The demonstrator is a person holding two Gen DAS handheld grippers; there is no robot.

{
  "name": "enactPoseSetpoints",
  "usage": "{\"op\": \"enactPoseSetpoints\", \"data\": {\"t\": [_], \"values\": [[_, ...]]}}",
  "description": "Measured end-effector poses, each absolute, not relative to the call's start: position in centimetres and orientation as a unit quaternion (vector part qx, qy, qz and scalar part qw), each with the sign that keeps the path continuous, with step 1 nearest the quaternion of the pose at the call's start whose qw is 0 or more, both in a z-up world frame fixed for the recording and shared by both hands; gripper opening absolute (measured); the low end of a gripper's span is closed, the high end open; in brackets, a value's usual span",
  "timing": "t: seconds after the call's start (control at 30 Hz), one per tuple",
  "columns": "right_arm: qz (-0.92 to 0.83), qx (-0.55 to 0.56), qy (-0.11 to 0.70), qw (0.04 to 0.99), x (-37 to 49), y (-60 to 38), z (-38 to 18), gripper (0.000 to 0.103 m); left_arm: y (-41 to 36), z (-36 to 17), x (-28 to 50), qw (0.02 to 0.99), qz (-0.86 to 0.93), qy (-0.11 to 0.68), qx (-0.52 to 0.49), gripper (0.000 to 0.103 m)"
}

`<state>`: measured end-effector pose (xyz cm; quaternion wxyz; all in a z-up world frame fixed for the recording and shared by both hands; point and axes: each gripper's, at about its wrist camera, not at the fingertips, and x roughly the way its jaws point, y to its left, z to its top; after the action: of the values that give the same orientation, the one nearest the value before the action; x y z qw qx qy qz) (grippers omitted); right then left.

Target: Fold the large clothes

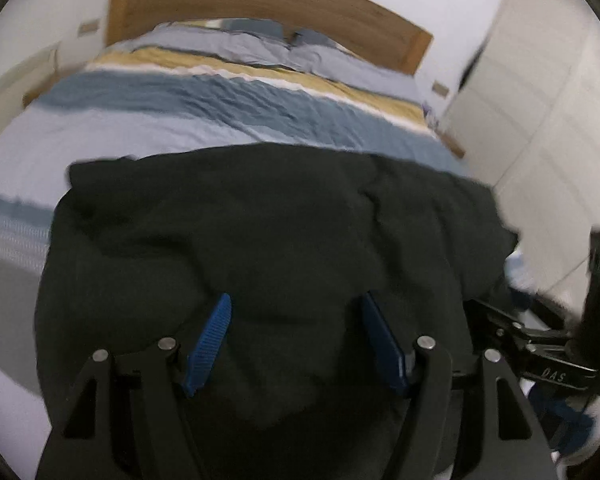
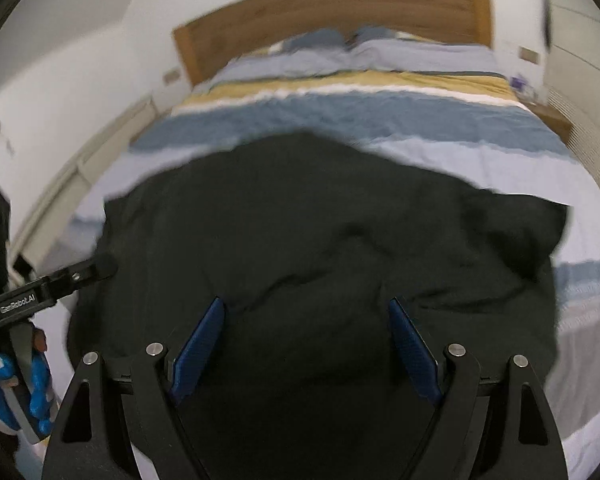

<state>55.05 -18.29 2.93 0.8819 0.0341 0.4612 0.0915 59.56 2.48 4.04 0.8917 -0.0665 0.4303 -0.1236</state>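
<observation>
- A dark garment (image 1: 260,248) is seen spread, rumpled, over the near end of a bed (image 1: 148,128), filling the lower middle of both views.
- The bed is covered by a striped cover (image 2: 340,116) in pale blue, darker blue, white and mustard; pillows (image 2: 380,54) are seen at the top, against a wooden headboard (image 1: 260,0).
- White cupboard doors (image 1: 540,112) are seen at the right edge of the left wrist view.
- The left hand-held gripper (image 1: 296,312) is held over the garment with its blue pads (image 1: 210,344) apart; nothing is gripped between them.
- The right hand-held gripper (image 2: 306,312) is likewise held with its pads wide apart over the cloth, with nothing clamped.
- In the lower left of the right wrist view, a gloved hand (image 2: 4,384) in blue and white is seen on the other tool's handle.
- No container is visible.
</observation>
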Motion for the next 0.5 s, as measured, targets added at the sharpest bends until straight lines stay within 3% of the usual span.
{"op": "enactPoseSetpoints", "data": {"t": [0.17, 0.5], "values": [[0.078, -0.008, 0.47, 0.879, 60.3, -16.5, 0.9, 0.091, 0.3, 2.7, 64.6, 0.894, -0.101, 0.435, -0.019, 0.067], [0.045, 0.042, 0.509, 0.858, 69.4, -19.7, -3.8, 0.093, 0.2, -2.5, 75.5, 0.863, -0.08, 0.497, -0.039, 0.074]]}}
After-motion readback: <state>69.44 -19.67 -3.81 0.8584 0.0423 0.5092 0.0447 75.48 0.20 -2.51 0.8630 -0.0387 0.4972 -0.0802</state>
